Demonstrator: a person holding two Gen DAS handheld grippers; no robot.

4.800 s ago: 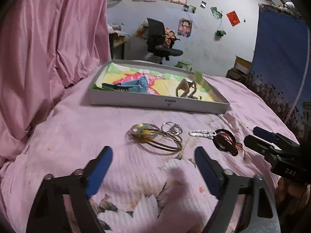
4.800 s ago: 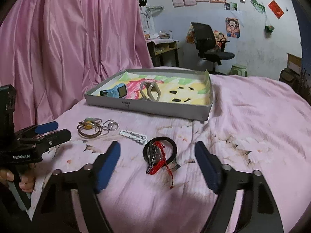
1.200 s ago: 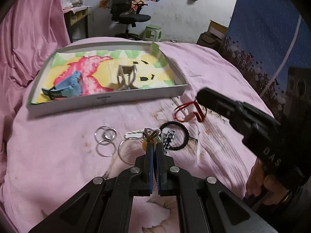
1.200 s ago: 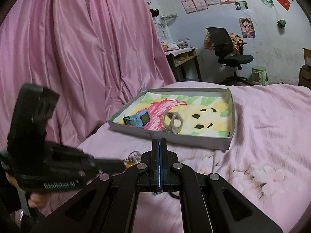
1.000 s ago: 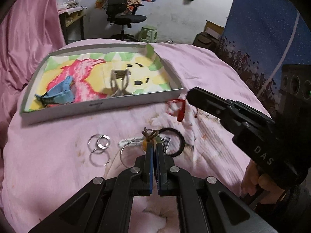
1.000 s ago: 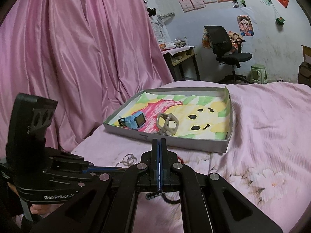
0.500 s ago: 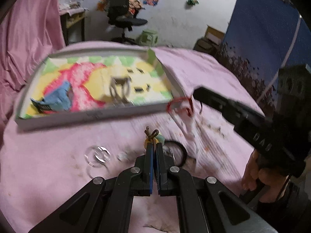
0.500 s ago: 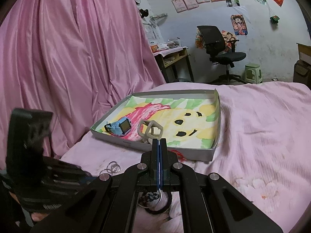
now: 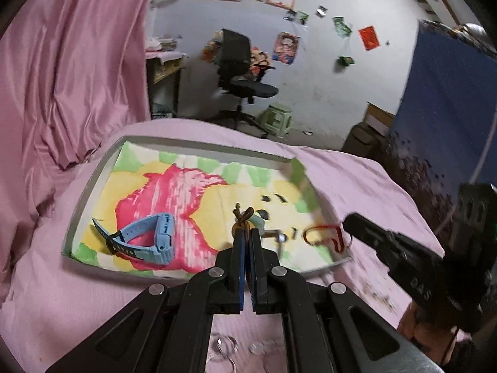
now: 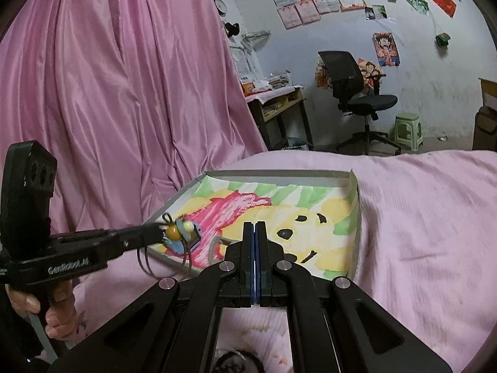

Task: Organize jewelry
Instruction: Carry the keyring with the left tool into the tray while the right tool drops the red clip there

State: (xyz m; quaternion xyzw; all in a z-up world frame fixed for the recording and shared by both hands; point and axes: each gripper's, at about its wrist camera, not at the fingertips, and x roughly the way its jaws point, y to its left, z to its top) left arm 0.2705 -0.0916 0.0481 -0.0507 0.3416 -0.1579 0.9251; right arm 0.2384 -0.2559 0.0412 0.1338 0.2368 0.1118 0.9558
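Observation:
My left gripper (image 9: 247,233) is shut on a cord bracelet with yellow and green beads (image 9: 248,217) and holds it over the grey tray (image 9: 93,180) with the colourful lining. It also shows in the right wrist view (image 10: 177,230), its cord loops hanging down. My right gripper (image 10: 254,227) is shut and seen from the left (image 9: 349,222) it holds a red string bracelet (image 9: 323,236) over the tray's right corner. A blue watch (image 9: 146,242) lies in the tray. A beige geometric piece (image 9: 275,236) lies behind my left fingers.
Silver rings (image 9: 225,346) lie on the pink bedspread (image 9: 62,298) below my left gripper. A black hair band (image 10: 236,360) lies under my right gripper. A pink curtain (image 10: 108,93) hangs on the left. A desk, office chair (image 10: 354,93) and green stool stand behind.
Both grippers have risen from the bedspread and moved forward over the tray, the left carrying the beaded bracelet and the right the red string. The rings and black band stay behind.

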